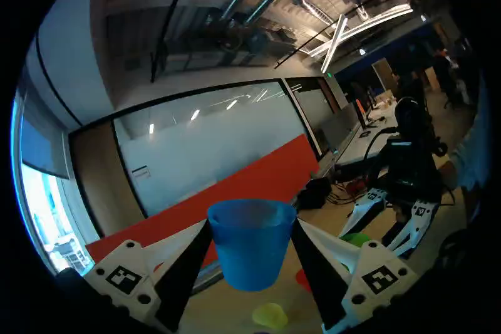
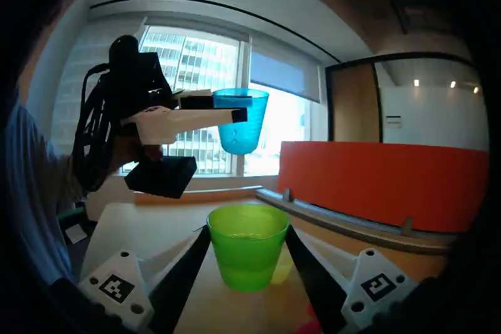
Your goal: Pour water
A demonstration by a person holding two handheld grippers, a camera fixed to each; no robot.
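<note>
blue and see-through, the blue cup (image 1: 252, 252) stands upright between the fingers of the left gripper (image 1: 252, 229), which press on both its sides. in the right gripper view it hangs in the air before the window (image 2: 188, 83), higher than the green cup (image 2: 248, 259) and to its left. the green cup is upright too, clamped on both sides by the fingers of the right gripper (image 2: 248, 234), low over the pale table (image 2: 144, 227); whether it touches the tabletop cannot be told, nor whether its darker lower part is water. a hand (image 2: 128, 146) in a blue sleeve (image 2: 31, 208) holds the left gripper, with a black cable (image 2: 94, 140) looped beside it. an orange partition (image 2: 388, 183) runs behind the table. a yellow thing (image 1: 269, 315) and a red thing (image 1: 302, 279), both blurred, lie on the table under the blue cup.
</note>
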